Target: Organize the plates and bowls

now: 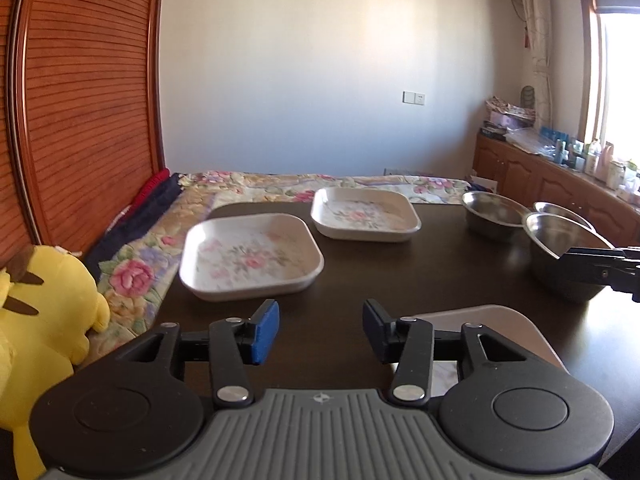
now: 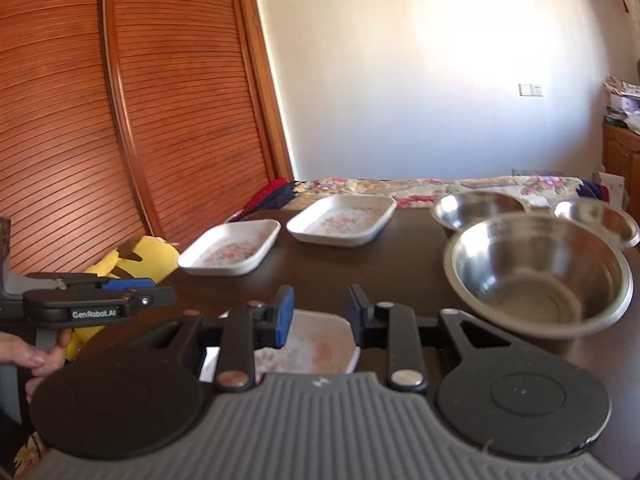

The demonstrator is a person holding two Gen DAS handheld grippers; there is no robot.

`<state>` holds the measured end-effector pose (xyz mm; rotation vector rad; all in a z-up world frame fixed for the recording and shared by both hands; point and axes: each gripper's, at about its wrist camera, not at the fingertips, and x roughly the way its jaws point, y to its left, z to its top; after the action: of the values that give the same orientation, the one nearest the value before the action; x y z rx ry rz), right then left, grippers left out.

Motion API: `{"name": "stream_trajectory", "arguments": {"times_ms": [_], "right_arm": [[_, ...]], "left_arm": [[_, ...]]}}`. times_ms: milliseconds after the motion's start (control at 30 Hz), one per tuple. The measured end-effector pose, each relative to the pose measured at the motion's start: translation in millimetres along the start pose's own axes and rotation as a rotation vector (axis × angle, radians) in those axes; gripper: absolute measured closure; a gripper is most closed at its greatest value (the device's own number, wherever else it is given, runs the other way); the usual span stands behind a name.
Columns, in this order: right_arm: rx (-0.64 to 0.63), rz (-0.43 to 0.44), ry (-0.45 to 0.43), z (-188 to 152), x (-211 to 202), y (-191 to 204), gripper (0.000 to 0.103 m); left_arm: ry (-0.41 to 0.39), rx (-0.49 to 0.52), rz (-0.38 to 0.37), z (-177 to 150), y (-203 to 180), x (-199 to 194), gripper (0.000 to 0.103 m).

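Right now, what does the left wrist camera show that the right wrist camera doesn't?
Only the left wrist view: the cabinet counter crowded with bottles, and the window. Only the right wrist view: a hand gripping the left gripper. Both: two floral plates, three steel bowls, the yellow plush toy, the dark table.

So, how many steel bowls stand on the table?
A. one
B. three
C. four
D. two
B: the right wrist view shows a big bowl in front and two smaller bowls behind it, all on the dark table.
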<state>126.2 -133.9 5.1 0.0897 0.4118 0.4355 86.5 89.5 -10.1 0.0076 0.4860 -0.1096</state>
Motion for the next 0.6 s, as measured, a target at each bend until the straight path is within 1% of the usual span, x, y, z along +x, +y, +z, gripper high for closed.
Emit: {"name": "stream_trajectory", "arguments": {"times_ms": [67,200,267,433,533,567,600], "right_arm": [[-0.014,0.011,0.006,4.7,6.4,3.3,0.072],[-0.030,0.043,0.031,12.1,22.6,7.7,0.068],[-0.051,0.065,0.060,16.7,35.9,10.1,0.068],[-0.064,0.084,0.107,33.0,65.4,11.6,0.067],[-0.079,0.093,0.121,43.3,79.4,16.1,0.067],[-0.087,0.094,0.123,46.3,83.6,18.4,0.066],[-0.092,0.098,0.126,48.4,87.5,19.6,0.063]], "left_arm": [[0.001,-0.003,0.005,3.9,4.9,5.2,0.052],[0.002,-0.013,0.024,10.2,17.2,14.5,0.051],[0.003,-0.016,0.036,13.0,23.7,20.1,0.051],[0.019,-0.021,0.067,18.9,41.2,35.5,0.051],[0.023,-0.023,0.084,22.3,51.2,43.8,0.046],[0.024,-0.024,0.089,23.6,54.7,46.7,0.045],[0.027,-0.024,0.093,24.9,57.8,49.6,0.045]]}}
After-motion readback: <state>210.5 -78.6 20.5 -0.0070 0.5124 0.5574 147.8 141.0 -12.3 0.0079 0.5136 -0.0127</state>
